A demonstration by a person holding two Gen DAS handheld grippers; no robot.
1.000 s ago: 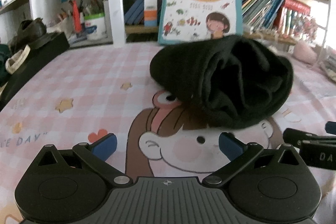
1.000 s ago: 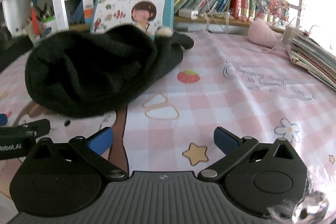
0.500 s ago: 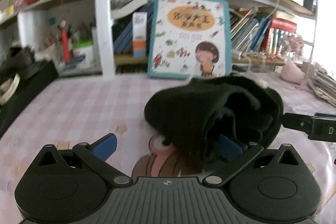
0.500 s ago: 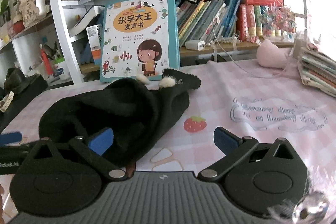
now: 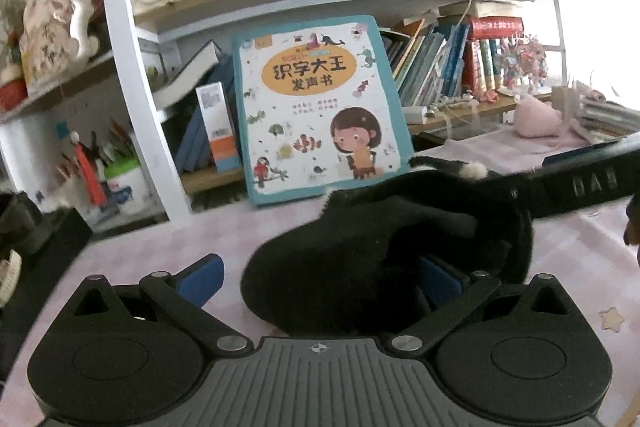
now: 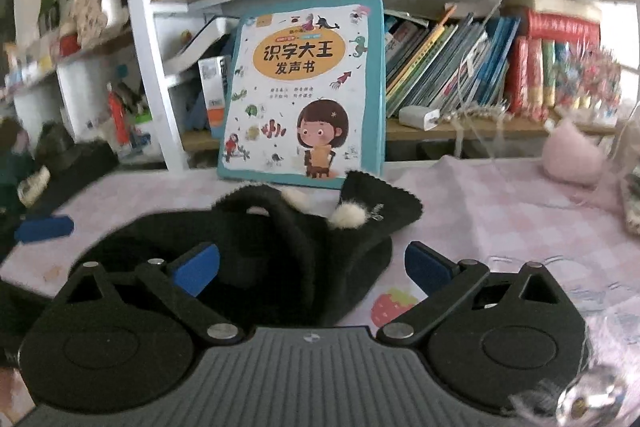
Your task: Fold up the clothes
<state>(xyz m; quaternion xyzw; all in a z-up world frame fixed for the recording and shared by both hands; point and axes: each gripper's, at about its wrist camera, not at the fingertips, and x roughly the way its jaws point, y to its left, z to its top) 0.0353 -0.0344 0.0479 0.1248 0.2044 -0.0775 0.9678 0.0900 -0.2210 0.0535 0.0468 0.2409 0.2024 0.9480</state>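
Black garment (image 5: 360, 259): bunching on counter (image 6: 500, 211). Left gripper (image 5: 320, 275) and right gripper (image 6: 312, 263) standing wide, bracketing fabric. Advice: be pinching single edges before spreading.

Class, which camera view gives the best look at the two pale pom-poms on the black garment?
The right wrist view: both pom-poms show clearly on the black garment, one beside a flap. The left wrist view shows only one pom-pom at the garment's far edge, beside the right gripper.

Black garment (image 6: 280, 259), apparently between spread jaws
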